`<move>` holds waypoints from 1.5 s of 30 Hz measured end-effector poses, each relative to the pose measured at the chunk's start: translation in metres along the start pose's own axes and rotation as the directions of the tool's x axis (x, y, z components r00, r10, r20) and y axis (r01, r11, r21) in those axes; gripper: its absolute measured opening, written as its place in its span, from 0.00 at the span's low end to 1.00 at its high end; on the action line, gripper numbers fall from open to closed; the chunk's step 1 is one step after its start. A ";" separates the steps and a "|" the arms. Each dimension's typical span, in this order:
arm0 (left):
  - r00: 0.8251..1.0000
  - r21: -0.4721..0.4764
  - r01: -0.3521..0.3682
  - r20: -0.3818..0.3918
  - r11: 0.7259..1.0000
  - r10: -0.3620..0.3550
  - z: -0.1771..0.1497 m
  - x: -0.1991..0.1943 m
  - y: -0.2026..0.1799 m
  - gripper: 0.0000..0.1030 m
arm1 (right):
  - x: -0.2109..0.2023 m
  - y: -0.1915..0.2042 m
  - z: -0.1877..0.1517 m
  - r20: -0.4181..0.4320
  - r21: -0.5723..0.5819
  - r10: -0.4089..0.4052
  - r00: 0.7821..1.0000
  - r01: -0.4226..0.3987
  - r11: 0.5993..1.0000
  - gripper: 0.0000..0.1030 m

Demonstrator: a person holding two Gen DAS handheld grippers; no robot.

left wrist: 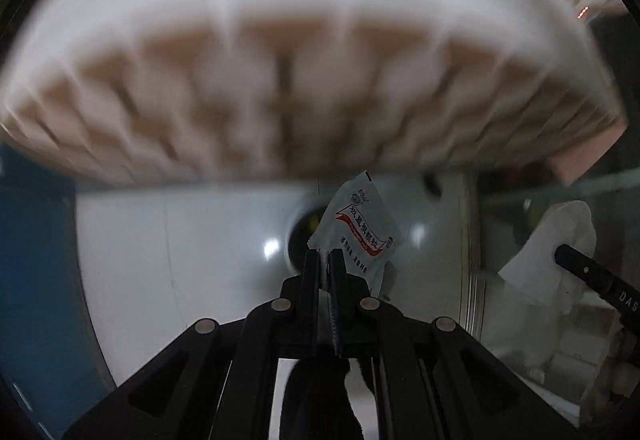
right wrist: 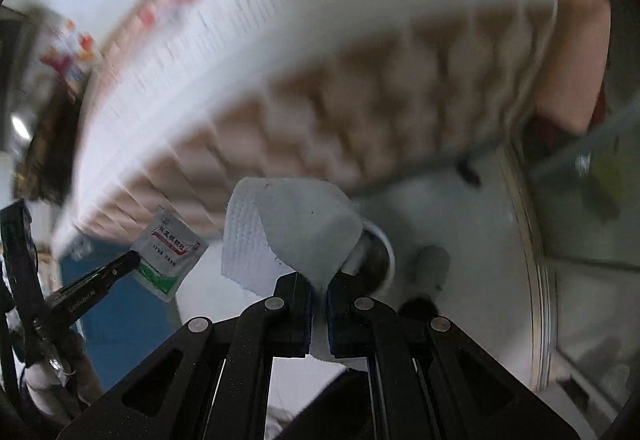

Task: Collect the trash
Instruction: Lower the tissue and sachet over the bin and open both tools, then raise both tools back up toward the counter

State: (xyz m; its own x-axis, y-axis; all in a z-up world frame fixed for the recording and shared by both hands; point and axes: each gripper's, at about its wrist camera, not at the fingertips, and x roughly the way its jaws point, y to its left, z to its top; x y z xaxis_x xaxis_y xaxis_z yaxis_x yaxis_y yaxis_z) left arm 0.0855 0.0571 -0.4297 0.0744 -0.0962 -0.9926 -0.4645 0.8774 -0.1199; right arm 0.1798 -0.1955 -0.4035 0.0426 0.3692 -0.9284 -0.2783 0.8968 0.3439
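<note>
My left gripper (left wrist: 325, 264) is clamped on a sachet (left wrist: 356, 230), my right gripper (right wrist: 319, 284) on a tissue (right wrist: 288, 232)

Both are carried over pale floor (left wrist: 180, 260) beside the bed edge (left wrist: 280, 111); I judge a bin must come next, none visible

right claw (right wrist: 319, 290) pinching tissue (right wrist: 288, 236), sachet (right wrist: 170, 260) left

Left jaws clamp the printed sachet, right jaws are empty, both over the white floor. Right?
Not quite. The right gripper is not empty: the right wrist view shows it shut on a white paper towel. The left gripper does clamp the printed sachet.
</note>
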 end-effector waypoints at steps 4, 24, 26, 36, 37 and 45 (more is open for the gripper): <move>0.986 -0.058 0.024 -0.162 0.998 -0.033 -0.018 0.137 0.017 0.02 | 0.120 -0.036 -0.042 -0.110 0.016 -0.037 0.993 0.039 0.999 0.05; 0.948 -0.045 -0.041 -0.318 0.998 0.024 -0.035 0.385 0.047 0.09 | 0.476 -0.119 -0.091 -0.337 -0.019 -0.115 0.935 0.115 0.993 0.06; 0.952 -0.031 -0.057 -0.303 0.998 0.045 -0.034 0.380 0.047 0.10 | 0.476 -0.113 -0.087 -0.337 -0.035 -0.130 0.932 0.126 0.991 0.09; 0.965 -0.002 -0.202 -0.173 0.979 0.198 -0.038 0.342 0.046 1.00 | 0.452 -0.097 -0.086 -0.302 -0.130 -0.186 0.935 0.153 0.980 0.92; 0.964 -0.003 -0.211 -0.166 0.978 0.207 -0.040 0.337 0.046 1.00 | 0.448 -0.096 -0.086 -0.299 -0.138 -0.183 0.936 0.147 0.979 1.00; 0.967 -0.024 -0.247 -0.064 0.969 0.245 -0.064 0.256 0.029 1.00 | 0.376 -0.073 -0.097 -0.231 -0.205 -0.222 0.947 0.175 0.963 1.00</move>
State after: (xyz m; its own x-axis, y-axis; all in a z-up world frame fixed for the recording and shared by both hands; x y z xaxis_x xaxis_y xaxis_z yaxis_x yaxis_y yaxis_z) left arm 0.0351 0.0275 -0.6882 -0.0988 0.0918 -0.9909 -0.4900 0.8622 0.1288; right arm 0.1229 -0.1460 -0.7909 -0.1201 0.0947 -0.9882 -0.4576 0.8781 0.1398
